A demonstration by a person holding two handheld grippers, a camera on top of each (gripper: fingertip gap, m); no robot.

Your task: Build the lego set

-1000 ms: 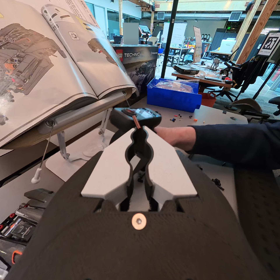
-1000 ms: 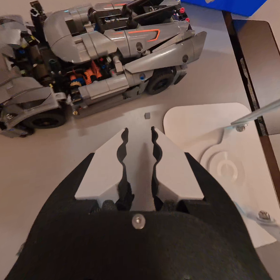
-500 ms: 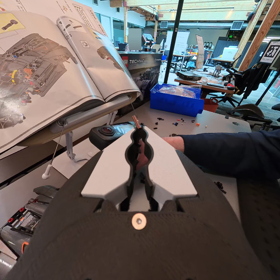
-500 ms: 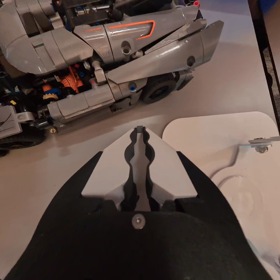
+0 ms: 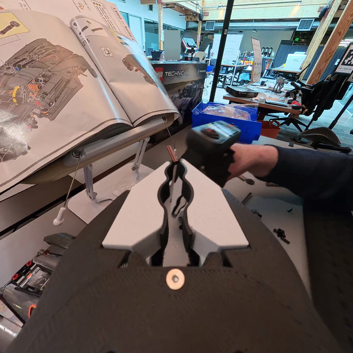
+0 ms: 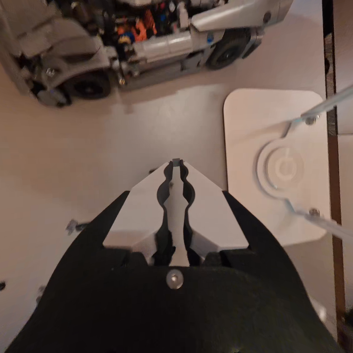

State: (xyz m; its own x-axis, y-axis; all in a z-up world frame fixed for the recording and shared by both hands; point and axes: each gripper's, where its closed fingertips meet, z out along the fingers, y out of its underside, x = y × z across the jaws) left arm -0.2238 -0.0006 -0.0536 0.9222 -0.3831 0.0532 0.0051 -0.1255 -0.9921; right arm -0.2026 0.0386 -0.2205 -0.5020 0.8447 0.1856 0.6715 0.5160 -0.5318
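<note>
My left gripper [image 5: 174,162] is shut on a thin brown axle piece [image 5: 170,152] that sticks up past its tips. My right gripper [image 6: 176,162] is shut on a small grey square piece [image 6: 176,162], held above the table. The grey Lego car [image 6: 133,42] with orange and blue inner parts stands at the top of the right wrist view; part of it shows at the lower left of the left wrist view [image 5: 34,271]. The other gripper with its camera [image 5: 212,145], held by a hand [image 5: 252,162], shows just right of my left gripper's tips.
An open instruction book [image 5: 66,76] rests on a stand whose white base [image 6: 271,162] lies right of the right gripper. A set box [image 5: 183,84] and a blue bin [image 5: 225,118] stand behind. Small loose pieces [image 5: 280,235] lie on the table at right. About 15 cm separates my left fingertips from my right.
My right gripper closed on the small grey piece near the car and has lifted away with it. The right hand's gripper has shifted rightwards in the left wrist view. My left gripper still holds the brown axle.
</note>
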